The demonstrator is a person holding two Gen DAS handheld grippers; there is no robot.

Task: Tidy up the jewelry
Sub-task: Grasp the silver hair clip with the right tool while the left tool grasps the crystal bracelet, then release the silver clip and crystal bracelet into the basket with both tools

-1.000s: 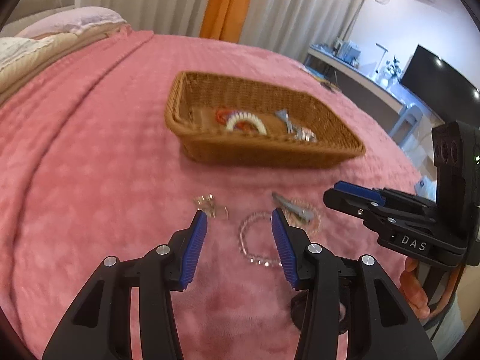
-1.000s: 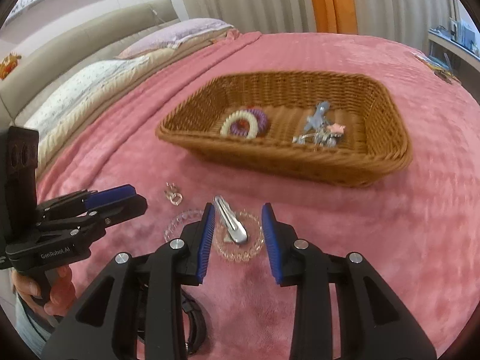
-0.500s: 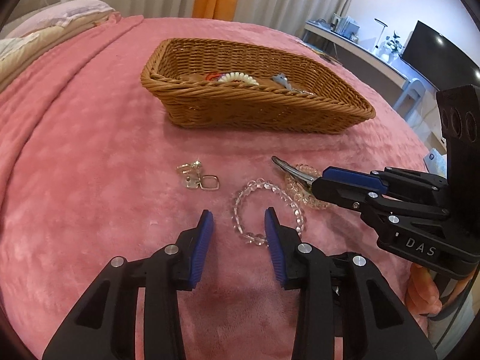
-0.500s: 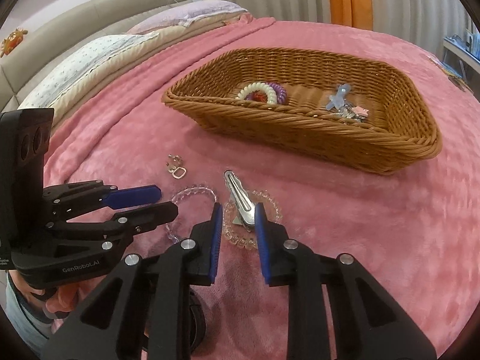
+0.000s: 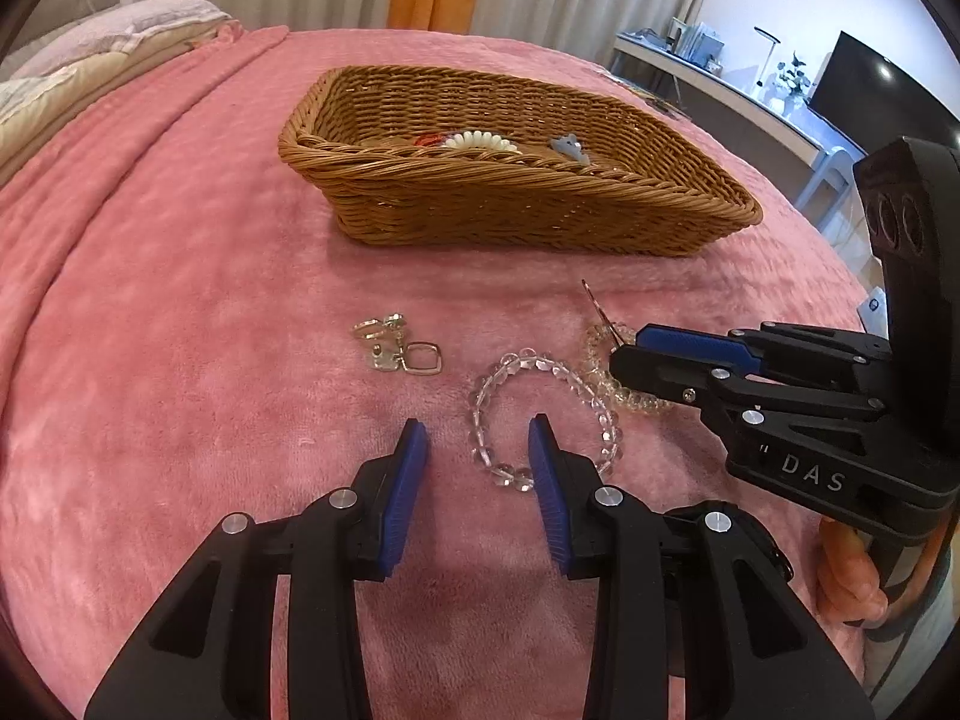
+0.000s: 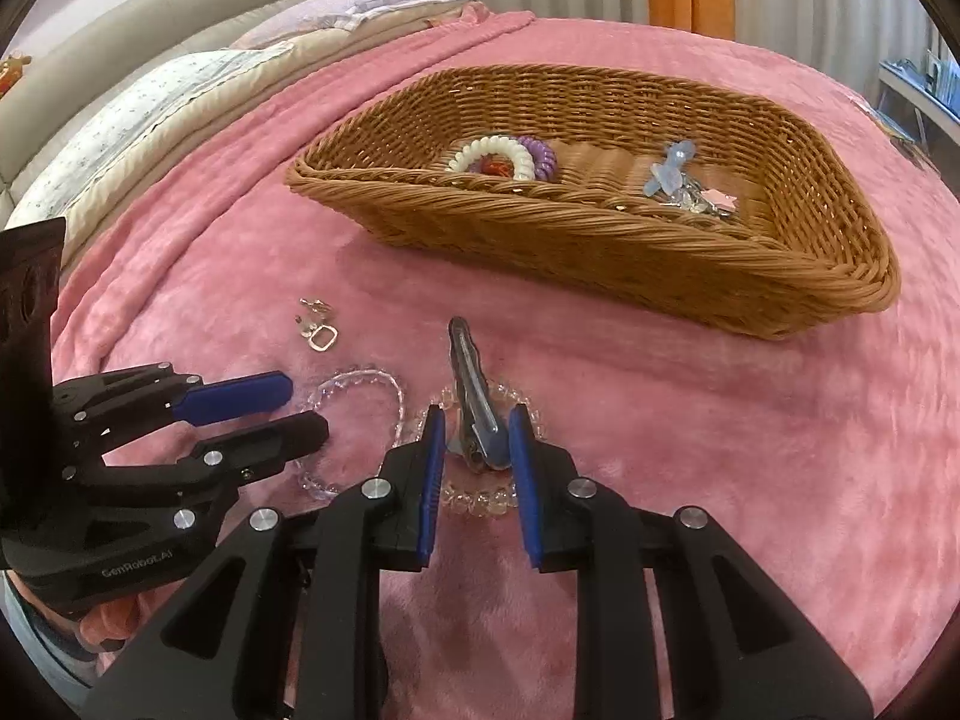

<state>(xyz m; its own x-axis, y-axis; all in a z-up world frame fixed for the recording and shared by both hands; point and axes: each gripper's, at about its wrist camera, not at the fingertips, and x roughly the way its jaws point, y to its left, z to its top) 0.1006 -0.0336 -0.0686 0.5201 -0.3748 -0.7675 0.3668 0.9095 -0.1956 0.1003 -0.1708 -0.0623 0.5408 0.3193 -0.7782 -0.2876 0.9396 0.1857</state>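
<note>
Lower centre, right wrist view: right gripper (image 6: 477, 450) jaws narrowed, straddling hair clip (image 6: 474, 402), not visibly pinching; clip's long axis runs up-frame toward basket (image 6: 600, 252). Left gripper (image 5: 477, 450) open beside clear bead bracelet (image 5: 543, 414)

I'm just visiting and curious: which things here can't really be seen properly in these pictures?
- Left view: the right gripper covers part of the yellowish bead bracelet and most of the hair clip.
- Both views: the basket rim hides part of its contents.
- Right view: the small metal pieces are too tiny to identify.

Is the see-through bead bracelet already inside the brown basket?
No, the clear bead bracelet lies on the pink blanket in front of the basket.
</note>
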